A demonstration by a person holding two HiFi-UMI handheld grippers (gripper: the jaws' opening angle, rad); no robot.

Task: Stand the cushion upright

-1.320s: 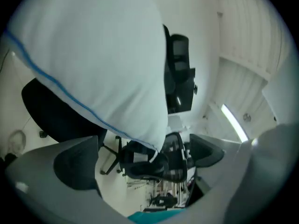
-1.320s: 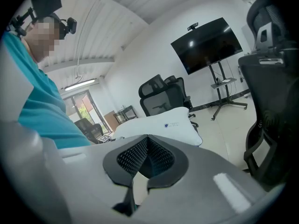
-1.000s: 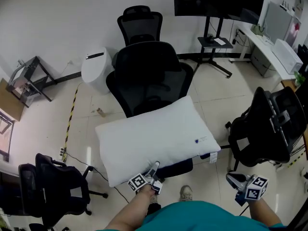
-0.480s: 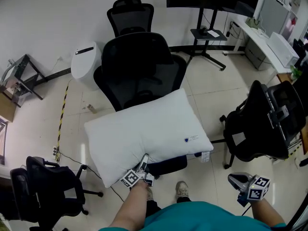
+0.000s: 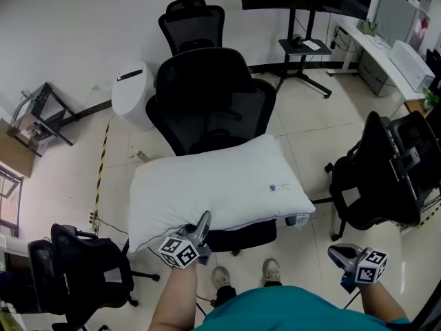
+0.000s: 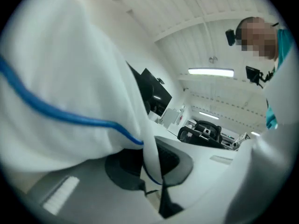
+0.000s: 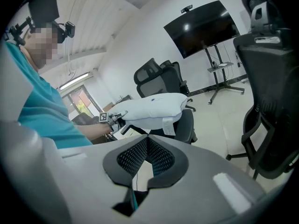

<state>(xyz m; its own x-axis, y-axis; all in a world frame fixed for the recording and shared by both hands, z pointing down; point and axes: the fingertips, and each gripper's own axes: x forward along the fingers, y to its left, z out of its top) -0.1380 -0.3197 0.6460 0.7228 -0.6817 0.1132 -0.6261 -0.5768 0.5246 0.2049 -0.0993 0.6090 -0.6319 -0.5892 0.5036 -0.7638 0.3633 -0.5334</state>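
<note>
A white cushion (image 5: 220,188) with blue piping lies across the seat of a black office chair (image 5: 207,92). My left gripper (image 5: 202,221) is at the cushion's near left edge. Its jaws have just been closing and now pinch that edge. In the left gripper view the white fabric (image 6: 60,78) fills the left side, and a fold of it runs down between the shut jaws of the left gripper (image 6: 154,171). My right gripper (image 5: 339,254) hangs low at the right, away from the cushion and shut on nothing. The right gripper view shows the right gripper (image 7: 147,155) and, beyond it, the cushion (image 7: 152,107).
A second black chair (image 5: 375,178) stands close on the right and a third (image 5: 83,271) at the lower left. Behind are another chair (image 5: 193,23), a white bin (image 5: 131,95), a TV stand (image 5: 303,54) and a desk (image 5: 393,57). The person's shoes (image 5: 272,271) are by the seat.
The left gripper shut on the cushion's near edge, rolled and rose, lifting that edge off the seat. The right gripper stayed where it was.
</note>
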